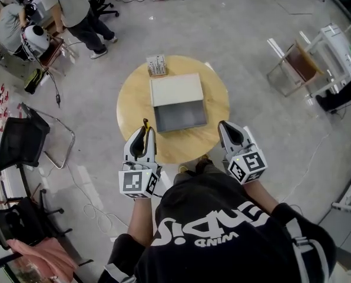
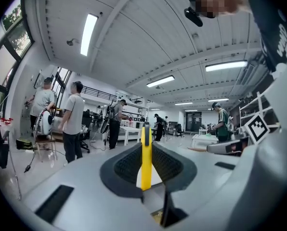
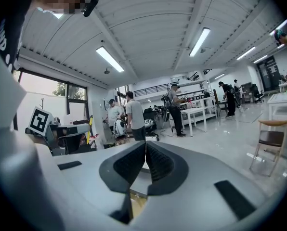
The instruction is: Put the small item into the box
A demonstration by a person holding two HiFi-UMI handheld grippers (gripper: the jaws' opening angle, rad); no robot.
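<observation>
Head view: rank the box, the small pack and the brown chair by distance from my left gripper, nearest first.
From the left gripper, shut on a yellow item:
1. box, table centre, just ahead-right.
2. small pack, table's far edge.
3. brown chair, far right.

Round wooden table [image 1: 217,108] carries an open grey box [image 1: 180,117], its white lid [image 1: 176,89] touching behind, and a small printed packet [image 1: 156,65] at the far edge.
</observation>
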